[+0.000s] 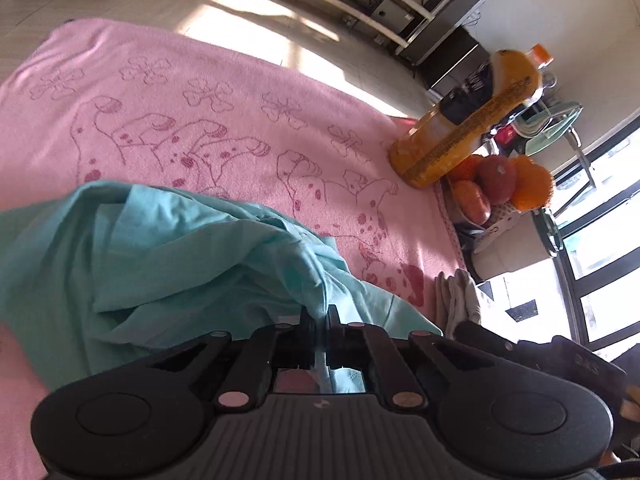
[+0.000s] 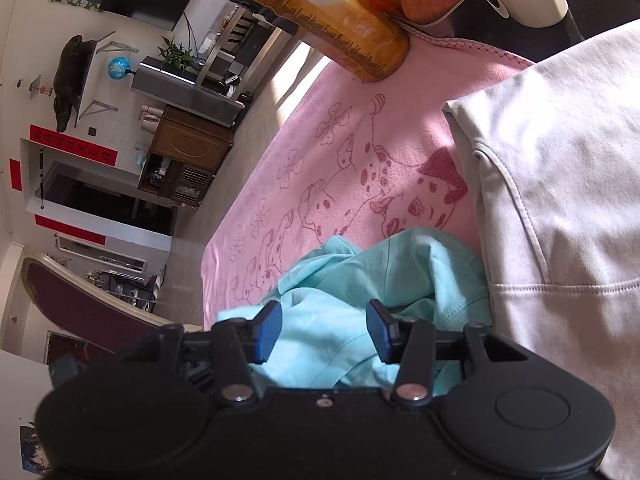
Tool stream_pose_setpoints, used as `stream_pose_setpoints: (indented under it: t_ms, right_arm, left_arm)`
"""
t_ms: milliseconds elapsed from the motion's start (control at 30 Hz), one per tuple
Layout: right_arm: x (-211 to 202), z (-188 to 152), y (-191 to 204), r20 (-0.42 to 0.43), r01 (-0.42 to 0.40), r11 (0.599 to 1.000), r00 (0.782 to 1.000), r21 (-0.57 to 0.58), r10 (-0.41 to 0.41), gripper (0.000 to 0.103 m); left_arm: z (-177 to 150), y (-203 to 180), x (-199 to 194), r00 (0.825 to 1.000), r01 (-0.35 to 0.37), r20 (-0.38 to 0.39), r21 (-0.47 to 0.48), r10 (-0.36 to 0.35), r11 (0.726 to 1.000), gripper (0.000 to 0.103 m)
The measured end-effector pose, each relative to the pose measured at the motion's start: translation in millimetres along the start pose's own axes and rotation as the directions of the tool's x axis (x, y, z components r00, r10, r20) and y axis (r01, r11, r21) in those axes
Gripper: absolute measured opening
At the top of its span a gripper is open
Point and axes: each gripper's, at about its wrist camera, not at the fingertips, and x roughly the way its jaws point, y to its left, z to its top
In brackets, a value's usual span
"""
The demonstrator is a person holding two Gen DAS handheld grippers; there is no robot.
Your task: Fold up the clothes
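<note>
No text reads clearly. The orange juice bottle [image 2: 320,12] carries fine print too small to make out, and the red banners [image 2: 72,145] on the far-left wall bear blurred characters.

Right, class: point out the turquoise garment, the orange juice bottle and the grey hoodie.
turquoise garment [image 1: 168,248]: left wrist view, on its bunched middle.
orange juice bottle [image 1: 468,120]: left wrist view, on its label.
grey hoodie [image 2: 568,184]: right wrist view, on its flat front panel.
</note>
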Motion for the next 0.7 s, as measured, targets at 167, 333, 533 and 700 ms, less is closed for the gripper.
stream_pose_setpoints:
  t_ms: [167,333,533,700]
  right_arm:
    - [-12,-11,2,0.01,-0.042,0.999,0.999,0.005,0.042,0.045]
    - [-44,-35,-3,0.079,-0.121,0.992,0.99,0.048,0.117,0.048]
    - [-37,-71,-31,0.058,-0.091,0.98,0.995,0.179,0.082,0.049]
    - [1,-88,-25,-0.023,0.042,0.995,0.999,0.095,-0.04,0.038]
  left_arm:
    - [-24,35,-93,0.99,0.053,0.131,-0.017,-0.05,0.998,0.002]
    - [-59,84,-154,0.98,0.042,0.197,-0.041,-0.033,0.998,0.002]
    - [-99,137,-141,0.972,0.023,0.236,-0.116,0.005,0.993,0.002]
    - [-102,155,-132,0.971,0.008,0.236,-0.15,0.027,0.989,0.002]
